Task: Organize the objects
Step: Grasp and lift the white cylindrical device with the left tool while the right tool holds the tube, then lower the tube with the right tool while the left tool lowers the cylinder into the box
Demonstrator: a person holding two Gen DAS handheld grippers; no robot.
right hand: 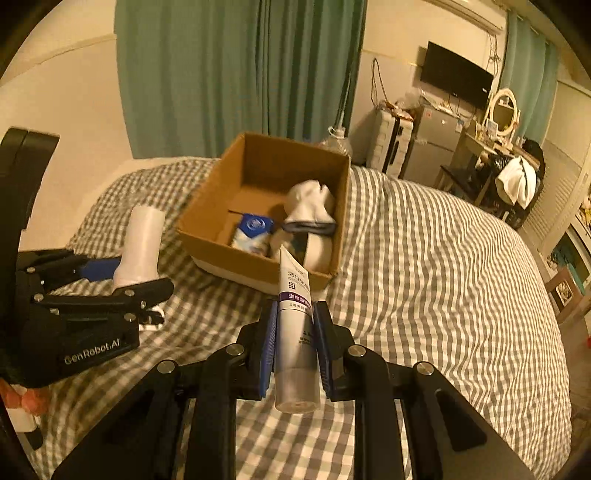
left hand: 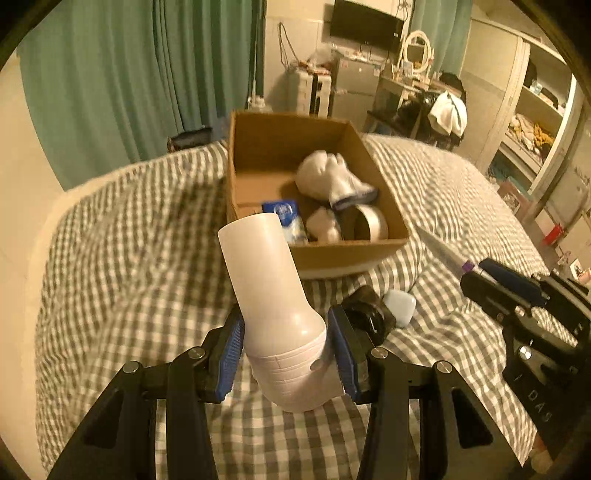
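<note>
Box (left hand: 255, 147) on the checked bed (left hand: 129, 229), open at the top, already holding a blue-and-white packet (left hand: 290, 218), white socks (left hand: 328, 177) and a tape roll (left hand: 369, 221); this part of the sorting appears done. Left gripper (left hand: 286, 350) clenched on a white bottle (left hand: 266, 273), held by its wide capped end, the body tilting up toward the box's near wall. Right gripper (right hand: 295, 347) clamped on a tube (right hand: 295, 325), cap end toward the camera, flat crimped end pointing at the box's near rim. Both items are held above the bed, near the box but not yet over its opening. Judged stage: two items in transit, drop-off pending. On the bed just right of the left gripper lie a dark bundle (left hand: 369, 314) and a pale squarish case (left hand: 400, 306), touching or nearly so; these look like the remaining work. Beyond the bed: green curtain (left hand: 129, 74), wall television (left hand: 365, 24), cluttered shelves (left hand: 532, 110).
</note>
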